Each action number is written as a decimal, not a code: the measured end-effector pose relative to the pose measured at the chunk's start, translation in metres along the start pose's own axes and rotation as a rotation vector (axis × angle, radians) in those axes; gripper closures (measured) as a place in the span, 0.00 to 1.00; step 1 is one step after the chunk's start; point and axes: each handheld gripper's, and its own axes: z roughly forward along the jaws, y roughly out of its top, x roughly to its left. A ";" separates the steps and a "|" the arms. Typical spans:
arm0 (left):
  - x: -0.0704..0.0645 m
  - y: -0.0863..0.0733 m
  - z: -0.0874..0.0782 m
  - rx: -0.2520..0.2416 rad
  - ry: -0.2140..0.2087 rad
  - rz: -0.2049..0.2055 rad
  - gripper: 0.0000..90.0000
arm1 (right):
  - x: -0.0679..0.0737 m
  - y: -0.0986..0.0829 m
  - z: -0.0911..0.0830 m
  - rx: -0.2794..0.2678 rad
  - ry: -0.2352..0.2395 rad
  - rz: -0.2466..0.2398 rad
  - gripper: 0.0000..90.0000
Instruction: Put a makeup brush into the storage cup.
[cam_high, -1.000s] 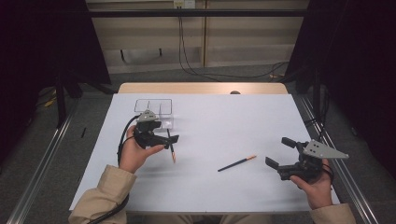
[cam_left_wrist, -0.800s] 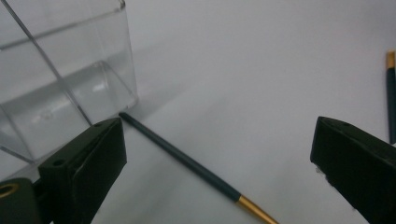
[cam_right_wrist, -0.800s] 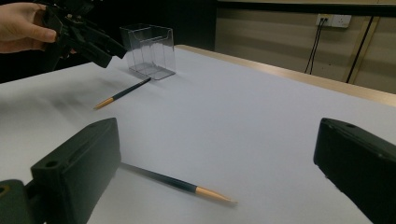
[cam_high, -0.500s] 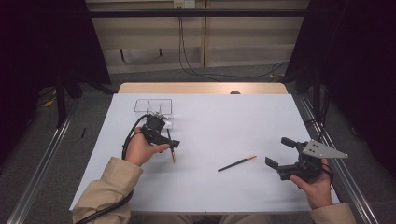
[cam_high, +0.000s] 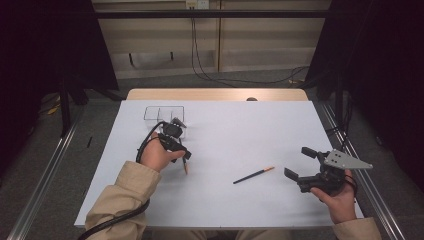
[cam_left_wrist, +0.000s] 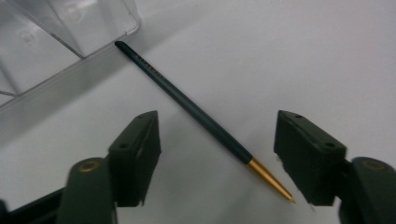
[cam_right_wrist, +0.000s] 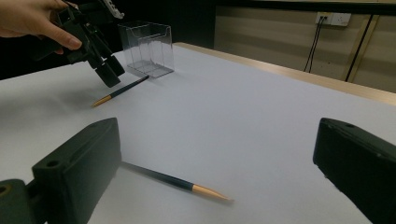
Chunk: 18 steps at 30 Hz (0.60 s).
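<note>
Where the left gripper (cam_left_wrist: 217, 154) hovers, jaws spread, dark slim pencil (cam_left_wrist: 187, 102) (gold-tipped), lying flat, right gripper (cam_high: 312, 172) jaws spread.

A white table (cam_high: 240, 200) with a bare wooden strip (cam_high: 215, 94) along its far edge stands on a grey floor (cam_high: 40, 165), with dark cables (cam_high: 200, 60) trailing down the pale back wall (cam_high: 260, 40) below a white socket (cam_right_wrist: 332, 18).
</note>
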 end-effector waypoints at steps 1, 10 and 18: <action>0.000 0.000 0.001 0.003 -0.003 -0.004 0.40 | 0.000 0.000 0.000 0.001 -0.001 0.000 0.01; -0.002 0.000 0.006 0.062 0.001 -0.058 0.54 | -0.001 0.000 0.000 0.000 -0.001 -0.001 0.01; -0.006 0.001 0.012 0.108 -0.036 -0.109 0.66 | -0.001 0.000 0.000 0.000 -0.005 0.001 0.01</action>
